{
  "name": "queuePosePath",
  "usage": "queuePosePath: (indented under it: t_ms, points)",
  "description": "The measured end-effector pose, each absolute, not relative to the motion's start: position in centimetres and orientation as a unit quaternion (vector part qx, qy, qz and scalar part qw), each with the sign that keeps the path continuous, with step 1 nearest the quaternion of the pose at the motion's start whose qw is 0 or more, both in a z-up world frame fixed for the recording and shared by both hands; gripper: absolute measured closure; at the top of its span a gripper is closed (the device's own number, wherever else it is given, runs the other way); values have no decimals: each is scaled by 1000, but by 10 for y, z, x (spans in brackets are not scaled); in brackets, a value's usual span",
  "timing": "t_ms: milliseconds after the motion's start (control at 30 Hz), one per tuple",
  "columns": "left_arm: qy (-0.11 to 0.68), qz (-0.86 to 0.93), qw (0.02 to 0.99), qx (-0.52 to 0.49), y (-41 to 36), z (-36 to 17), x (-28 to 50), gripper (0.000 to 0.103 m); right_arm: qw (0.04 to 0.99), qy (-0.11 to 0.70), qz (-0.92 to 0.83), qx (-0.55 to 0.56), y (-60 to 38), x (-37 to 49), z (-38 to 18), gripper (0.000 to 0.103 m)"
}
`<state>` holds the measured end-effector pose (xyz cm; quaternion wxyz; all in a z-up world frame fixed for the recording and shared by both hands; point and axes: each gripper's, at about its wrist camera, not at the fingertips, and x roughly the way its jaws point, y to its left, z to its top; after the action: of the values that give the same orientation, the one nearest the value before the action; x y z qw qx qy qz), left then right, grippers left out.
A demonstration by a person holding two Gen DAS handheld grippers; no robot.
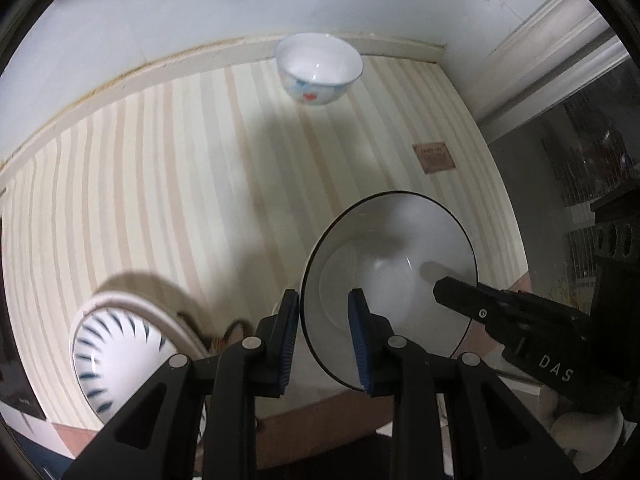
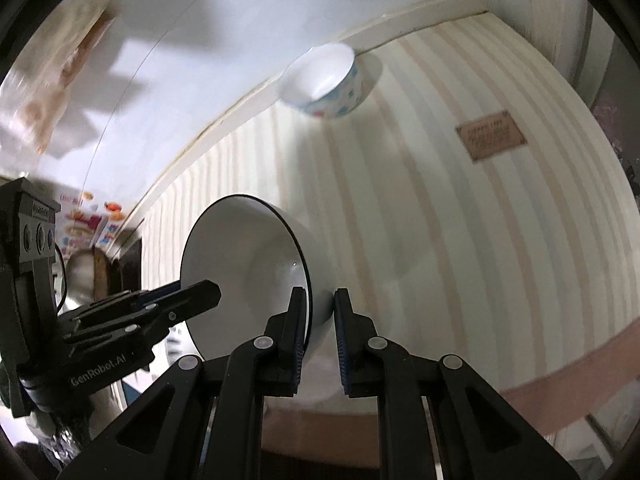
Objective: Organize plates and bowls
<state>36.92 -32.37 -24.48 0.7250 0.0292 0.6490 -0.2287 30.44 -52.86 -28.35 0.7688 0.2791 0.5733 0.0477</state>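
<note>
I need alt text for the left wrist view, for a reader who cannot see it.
The left gripper and the right gripper both grip the rim of a tilted white bowl with a black rim above a striped tablecloth. A small patterned bowl stands at the far edge, and a bowl with blue dashes sits at lower left.

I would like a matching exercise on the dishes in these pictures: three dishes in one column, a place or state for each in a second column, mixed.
Dishes
1. black-rimmed bowl
2. small patterned bowl
3. blue-striped bowl

Places or states
A. far end of the striped table, by the wall
B. tilted, held at its rim
C. near left of the table

Pairs: 1-B, 2-A, 3-C
</note>
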Motion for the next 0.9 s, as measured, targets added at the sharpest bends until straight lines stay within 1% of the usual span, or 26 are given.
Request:
queuePosePath:
  t_ms: [167,467,700,900]
  points:
    - [667,-220,711,36,-315,-262,356,80,759,587,53,276,-510,280,-293,87]
    - [690,-202,694,48,-311,-300,345,80,743,611,45,268,-500,279,-330,87]
    - [684,-197,697,88,-319,-308,338,80,738,623,42,255,-494,280,-342,87]
    - [687,-195,693,98,-323,-314,337,80,733,631,37,252,-496,285,-345,87]
